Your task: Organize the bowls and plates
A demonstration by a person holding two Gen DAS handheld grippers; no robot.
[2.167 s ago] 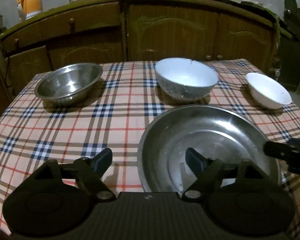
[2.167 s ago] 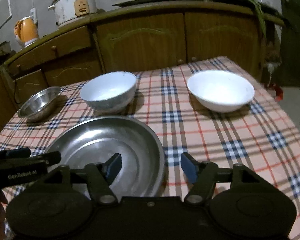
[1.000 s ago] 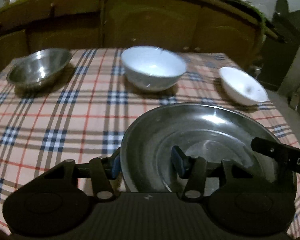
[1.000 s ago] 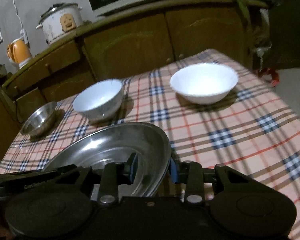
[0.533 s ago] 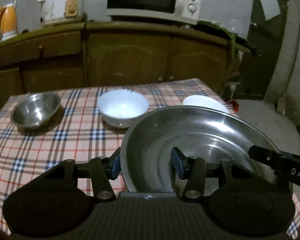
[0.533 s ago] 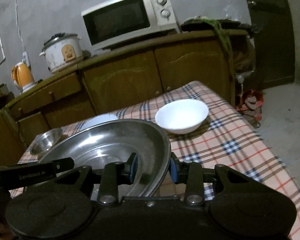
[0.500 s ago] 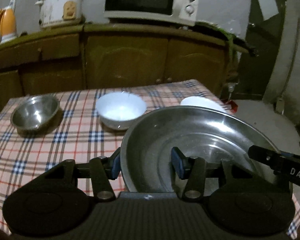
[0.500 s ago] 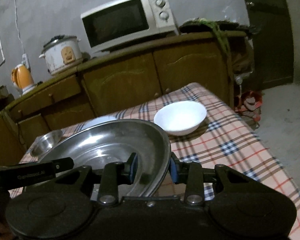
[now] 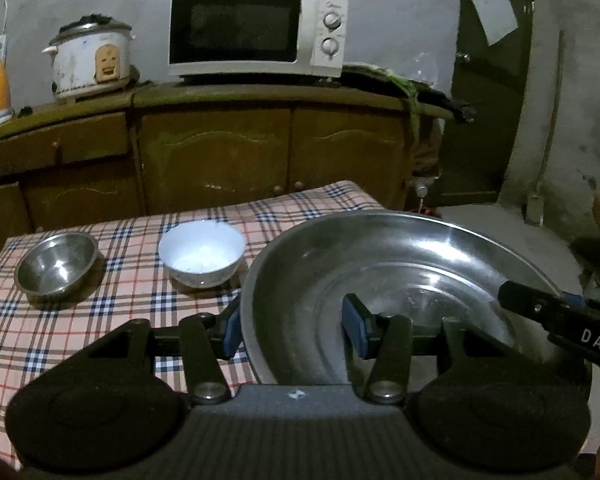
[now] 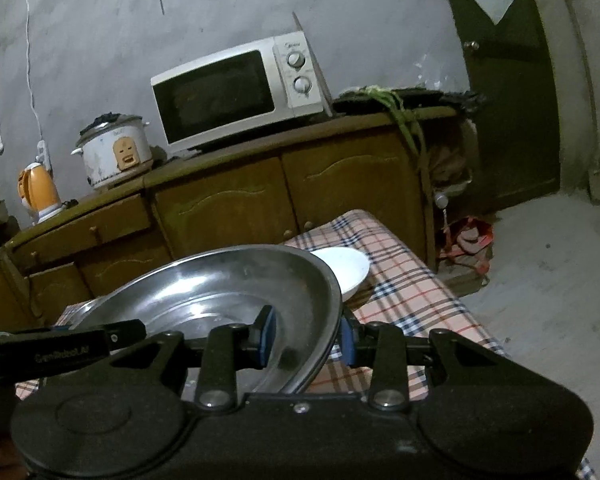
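Overhead, shiny steel plate (image 9: 400, 272) (shallow, round), 2 claws gripping rim

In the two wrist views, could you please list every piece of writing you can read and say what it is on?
"DAS": white letters on the right gripper's finger, cut off at the picture's edge.
"GenRobot.AI", blurred and only just readable: on the left gripper's finger.
Microwave logo and rice cooker markings: too small to read.

My two black handheld grippers (image 9: 296, 330) (image 10: 306, 336) carry blue-padded fingers (image 9: 356, 326), silver pivot screws (image 10: 384, 397) and white lettering
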